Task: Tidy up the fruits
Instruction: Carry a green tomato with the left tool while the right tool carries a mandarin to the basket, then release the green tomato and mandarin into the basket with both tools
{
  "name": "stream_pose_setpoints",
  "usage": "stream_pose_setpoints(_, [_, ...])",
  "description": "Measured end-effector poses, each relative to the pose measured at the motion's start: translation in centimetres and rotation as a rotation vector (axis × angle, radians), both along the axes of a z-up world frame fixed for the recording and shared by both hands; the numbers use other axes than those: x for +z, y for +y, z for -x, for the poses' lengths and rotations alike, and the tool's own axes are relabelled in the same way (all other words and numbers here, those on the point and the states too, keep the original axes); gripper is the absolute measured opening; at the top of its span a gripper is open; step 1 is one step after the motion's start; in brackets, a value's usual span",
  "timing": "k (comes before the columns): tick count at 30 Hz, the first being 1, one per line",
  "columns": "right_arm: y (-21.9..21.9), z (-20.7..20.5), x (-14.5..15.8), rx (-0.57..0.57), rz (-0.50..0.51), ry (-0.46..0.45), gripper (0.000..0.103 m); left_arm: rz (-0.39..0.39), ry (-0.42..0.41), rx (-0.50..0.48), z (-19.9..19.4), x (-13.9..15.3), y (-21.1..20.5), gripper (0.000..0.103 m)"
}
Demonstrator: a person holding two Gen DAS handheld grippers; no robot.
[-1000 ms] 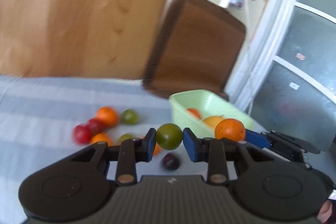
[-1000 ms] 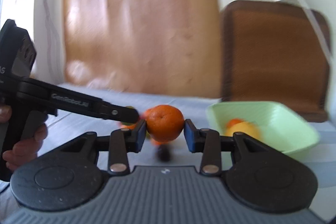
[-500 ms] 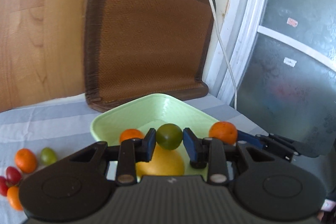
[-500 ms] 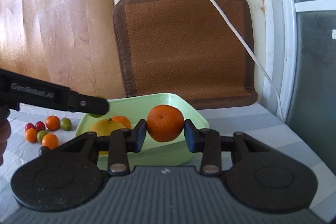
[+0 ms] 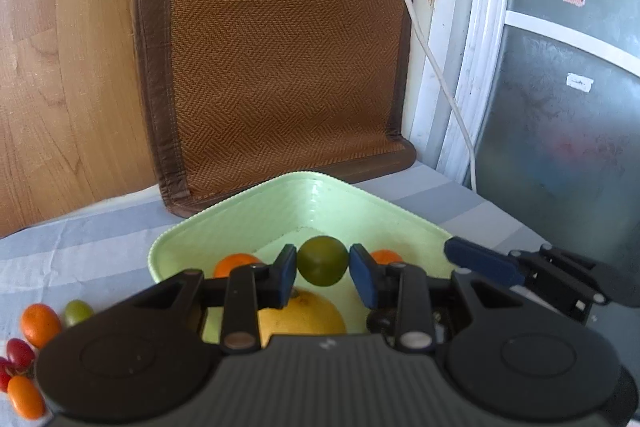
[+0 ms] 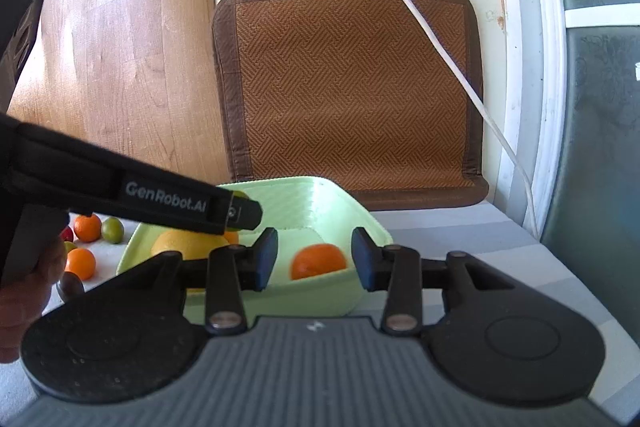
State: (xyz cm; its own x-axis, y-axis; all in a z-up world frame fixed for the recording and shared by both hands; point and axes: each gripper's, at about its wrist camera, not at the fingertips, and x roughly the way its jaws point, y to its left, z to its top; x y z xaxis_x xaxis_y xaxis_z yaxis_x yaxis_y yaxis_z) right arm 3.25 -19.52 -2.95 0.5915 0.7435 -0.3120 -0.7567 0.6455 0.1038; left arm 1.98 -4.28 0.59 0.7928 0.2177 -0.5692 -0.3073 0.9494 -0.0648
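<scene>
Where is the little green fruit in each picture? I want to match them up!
Left wrist view: the green fruit sits low in the middle, pinched by the left gripper above the green tray.
Right wrist view: only a green sliver peeks out behind the left gripper's tip, left of centre.
Shared landmark: the brown woven mat leaning on the wall behind the tray.

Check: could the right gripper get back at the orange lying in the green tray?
Probably yes: the right gripper stands open just above the orange, nothing between them in the green tray; the left gripper, holding the green fruit, is alongside.
</scene>
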Motion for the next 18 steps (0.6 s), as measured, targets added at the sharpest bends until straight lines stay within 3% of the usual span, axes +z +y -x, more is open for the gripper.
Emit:
stream_pose_setpoints(12, [-1.8,2.1,0.4,-0.063,-0.085,0.026,0.044,-0.078,-0.036,0.135,8.5,1.3,0.3,0.038])
stream_pose_setpoints(18, [-1.8,6.4,0.2,-0.026,-0.076,0.060,0.044,-0.106,-0.028,0.194,13.2,0.2,0.4,0.040])
